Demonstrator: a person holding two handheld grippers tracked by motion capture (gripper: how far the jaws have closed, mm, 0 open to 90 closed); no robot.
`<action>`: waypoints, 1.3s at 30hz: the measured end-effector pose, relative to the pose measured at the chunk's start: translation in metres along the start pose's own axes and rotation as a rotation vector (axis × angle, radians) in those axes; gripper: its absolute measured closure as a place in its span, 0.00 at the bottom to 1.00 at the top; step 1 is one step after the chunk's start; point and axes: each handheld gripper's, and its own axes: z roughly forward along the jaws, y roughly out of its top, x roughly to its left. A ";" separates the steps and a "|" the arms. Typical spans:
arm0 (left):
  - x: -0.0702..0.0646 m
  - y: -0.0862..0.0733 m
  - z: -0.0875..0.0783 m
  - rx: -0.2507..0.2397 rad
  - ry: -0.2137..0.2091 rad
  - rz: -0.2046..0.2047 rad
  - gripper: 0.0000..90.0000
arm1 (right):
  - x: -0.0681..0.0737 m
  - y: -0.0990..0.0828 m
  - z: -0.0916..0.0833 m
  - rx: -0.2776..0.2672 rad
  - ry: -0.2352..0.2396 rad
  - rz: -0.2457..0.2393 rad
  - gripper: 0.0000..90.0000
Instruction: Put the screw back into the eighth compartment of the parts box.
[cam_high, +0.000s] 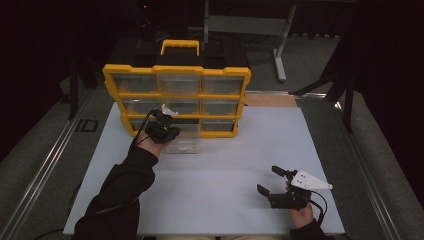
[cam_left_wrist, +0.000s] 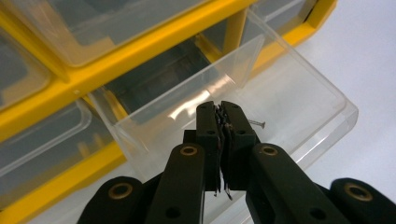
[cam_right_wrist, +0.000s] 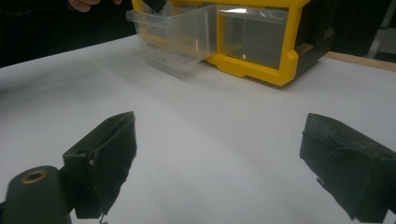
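Note:
A yellow organizer (cam_high: 226, 71) with clear drawers stands at the back of the white table (cam_high: 225, 160). Its bottom middle drawer (cam_high: 183, 146) is pulled out toward me. In the high view my left gripper (cam_high: 170, 132) hovers over that drawer's back left. Its jaws are shut, tips (cam_left_wrist: 219, 106) pointing down into the clear drawer (cam_left_wrist: 327, 93). A small screw (cam_left_wrist: 258, 123) shows just right of the tips; I cannot tell whether it is pinched or lying in the drawer. My right gripper (cam_high: 269, 180) rests open near the front right, nothing between its fingers (cam_right_wrist: 112, 144).
The organizer (cam_right_wrist: 261, 65) has a yellow carry handle (cam_high: 180, 46) on top, and its other drawers are pushed in. Bare white table lies between the drawer (cam_right_wrist: 177, 28) and the right gripper. A grey desk leg (cam_high: 282, 50) stands beyond the table.

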 end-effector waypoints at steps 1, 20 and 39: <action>0.000 0.000 0.000 0.000 0.000 0.000 0.97 | 0.000 0.000 0.000 0.000 0.000 0.000 0.12; -0.014 0.006 -0.034 -0.079 -0.023 -0.003 0.21 | 0.001 0.001 0.001 0.002 0.000 -0.006 0.12; -0.018 -0.034 -0.069 -0.225 -0.153 0.007 0.00 | 0.003 0.002 0.001 0.004 0.001 -0.011 0.12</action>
